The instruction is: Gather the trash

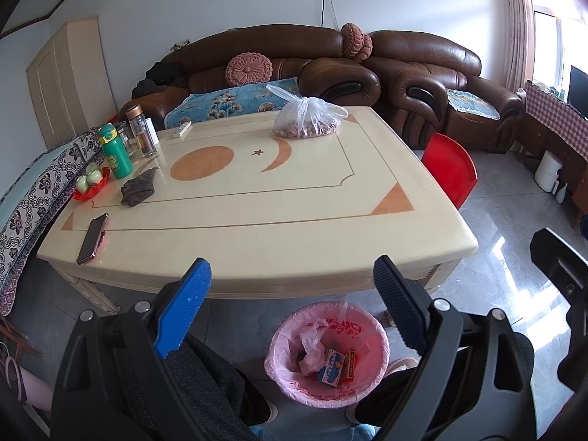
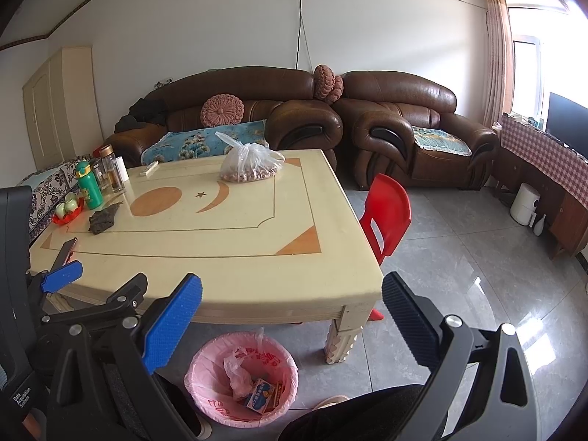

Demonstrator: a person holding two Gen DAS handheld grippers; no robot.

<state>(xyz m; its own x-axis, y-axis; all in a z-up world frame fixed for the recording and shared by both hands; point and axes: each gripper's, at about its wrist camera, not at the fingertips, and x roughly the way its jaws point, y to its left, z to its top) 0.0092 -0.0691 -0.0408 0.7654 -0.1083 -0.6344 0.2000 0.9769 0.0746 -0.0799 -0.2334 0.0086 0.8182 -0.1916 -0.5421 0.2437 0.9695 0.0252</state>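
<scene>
A bin with a pink liner (image 1: 275, 349) (image 2: 198, 371) stands on the floor below the table's near edge. It holds a blue-and-orange carton (image 1: 332, 367) (image 2: 259, 398) and crumpled plastic. My left gripper (image 1: 292, 262) hovers above the bin, open wide, nothing between its blue and black pads. My right gripper (image 2: 292, 279) hangs beside it to the right, also open and empty. On the cream table (image 1: 294, 242) (image 2: 257, 272) lie a grey crumpled cloth (image 1: 137, 189) (image 2: 103, 220) and a tied plastic bag of nuts (image 1: 308, 117) (image 2: 250, 165).
A phone (image 1: 92, 238), a green bottle (image 1: 115, 154), glass flasks and a red dish with cups (image 1: 90, 183) crowd the table's left side. A red chair (image 1: 450, 169) (image 2: 389, 213) stands at its right. Brown sofas line the back wall. A person's legs flank the bin.
</scene>
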